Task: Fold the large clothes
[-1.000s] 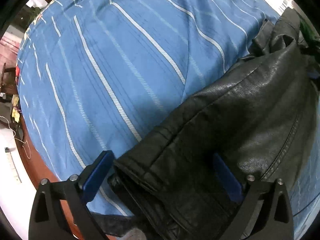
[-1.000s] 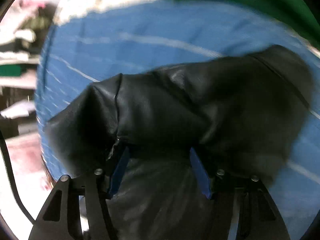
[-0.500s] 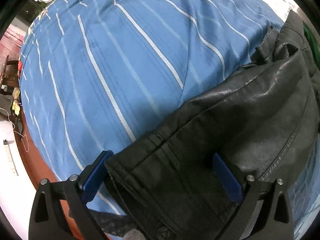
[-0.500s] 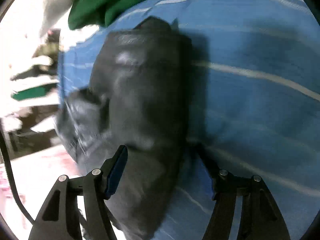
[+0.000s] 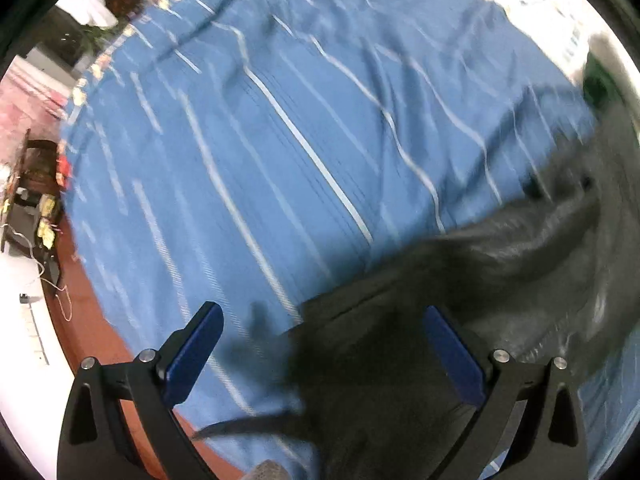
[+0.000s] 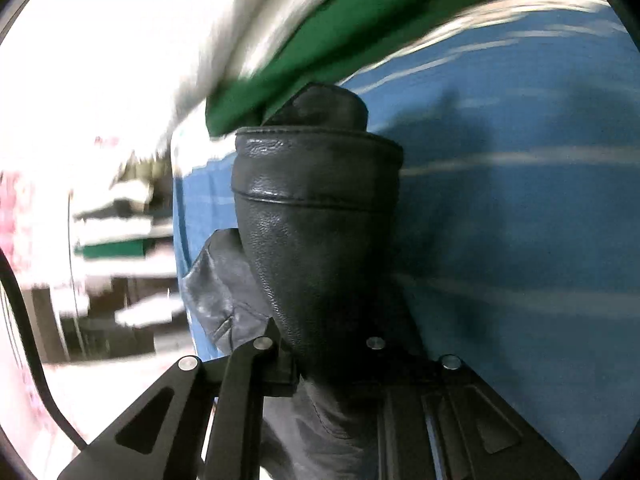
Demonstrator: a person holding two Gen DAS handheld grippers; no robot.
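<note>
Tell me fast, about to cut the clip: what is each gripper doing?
Left gripper: open, above the black leather jacket, gripping nothing.
Right gripper: jaws closing on the jacket's sleeve.

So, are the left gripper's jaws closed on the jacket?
No: in the left wrist view the left gripper stands wide open, its blue pads apart, with the black jacket lying loose below them.

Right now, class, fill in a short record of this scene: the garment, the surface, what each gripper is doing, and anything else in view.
garment: black leather jacket, bunched
surface: blue striped bedsheet, wrinkled
left gripper: open, jacket edge lies between its blue pads, not pinched
right gripper: jaws closing, fold of the jacket between them
other: green cloth beyond the jacket, blurred
image quality: motion blur in both views
</note>
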